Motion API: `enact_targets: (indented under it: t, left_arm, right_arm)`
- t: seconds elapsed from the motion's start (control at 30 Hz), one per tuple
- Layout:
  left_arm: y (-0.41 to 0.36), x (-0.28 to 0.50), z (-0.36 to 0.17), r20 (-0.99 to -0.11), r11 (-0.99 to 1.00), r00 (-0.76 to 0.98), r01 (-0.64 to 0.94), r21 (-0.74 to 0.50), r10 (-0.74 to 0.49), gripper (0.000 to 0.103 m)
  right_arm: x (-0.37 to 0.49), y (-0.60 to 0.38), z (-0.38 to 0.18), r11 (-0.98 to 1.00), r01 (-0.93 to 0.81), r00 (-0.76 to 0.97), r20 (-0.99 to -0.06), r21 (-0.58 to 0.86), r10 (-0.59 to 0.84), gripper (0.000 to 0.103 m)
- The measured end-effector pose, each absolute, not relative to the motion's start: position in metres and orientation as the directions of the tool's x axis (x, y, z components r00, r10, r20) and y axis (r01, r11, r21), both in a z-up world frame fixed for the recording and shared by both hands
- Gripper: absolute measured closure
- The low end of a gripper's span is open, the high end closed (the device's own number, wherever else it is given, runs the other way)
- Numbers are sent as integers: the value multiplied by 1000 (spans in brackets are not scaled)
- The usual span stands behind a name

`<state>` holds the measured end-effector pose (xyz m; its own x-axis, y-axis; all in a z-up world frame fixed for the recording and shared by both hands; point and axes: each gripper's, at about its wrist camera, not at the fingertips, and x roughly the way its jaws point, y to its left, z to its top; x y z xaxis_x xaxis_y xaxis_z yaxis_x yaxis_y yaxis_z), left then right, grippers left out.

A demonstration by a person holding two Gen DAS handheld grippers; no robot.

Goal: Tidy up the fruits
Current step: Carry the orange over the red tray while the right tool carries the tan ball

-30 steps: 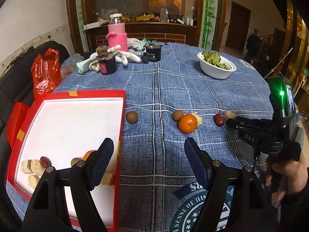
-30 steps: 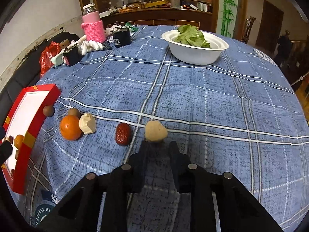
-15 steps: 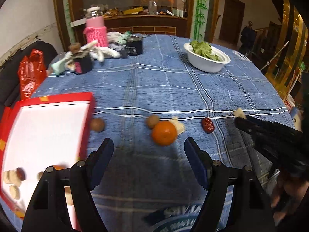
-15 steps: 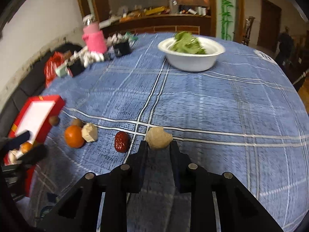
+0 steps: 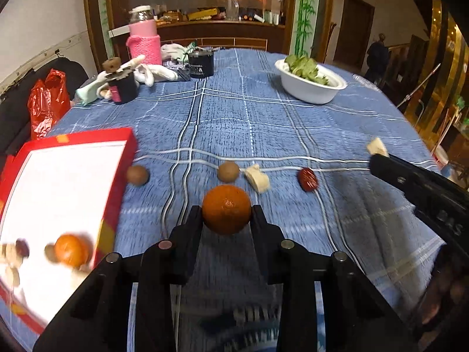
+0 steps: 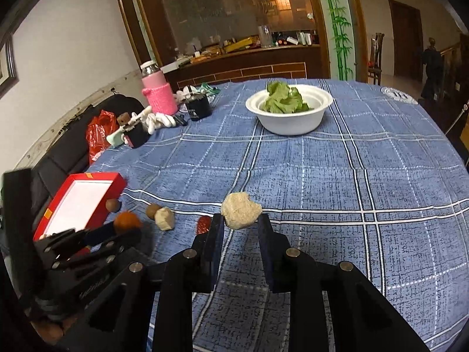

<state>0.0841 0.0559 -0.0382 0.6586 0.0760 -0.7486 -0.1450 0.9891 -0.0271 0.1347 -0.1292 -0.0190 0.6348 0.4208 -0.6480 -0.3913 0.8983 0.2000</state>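
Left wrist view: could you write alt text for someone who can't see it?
The left gripper clamps an orange above a blue checked tablecloth. A red tray with fruit sits to its left; two brown fruits and a red date lie beyond.

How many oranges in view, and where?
2. One orange is between the left gripper fingers, over the tablecloth. The second orange lies in the red tray, blurred, beside smaller pieces. Others could be hidden behind the grippers.

Dim warm indoor light; fisheye bending at edges; motion blur lower left
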Motion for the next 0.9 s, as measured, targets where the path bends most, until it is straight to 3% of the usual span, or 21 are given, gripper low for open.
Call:
enact_targets:
  t: [0.3,0.47,0.9]
  left_arm:
    - [50,28,-35,-698,987,714,-148,-68,59,72]
    - [58,12,-37,-687,982,724,-170,-81,68,72]
    - [59,9,-42,-689,983,721,-169,-69,75,72]
  right_arm:
    - [57,-126,-21,904,-398,655,-642,155,398,79]
    - [21,-136,-31,917,-347,659,-643,198,389,79]
    - [12,-122,-31,934,-321,669,-660,159,342,79]
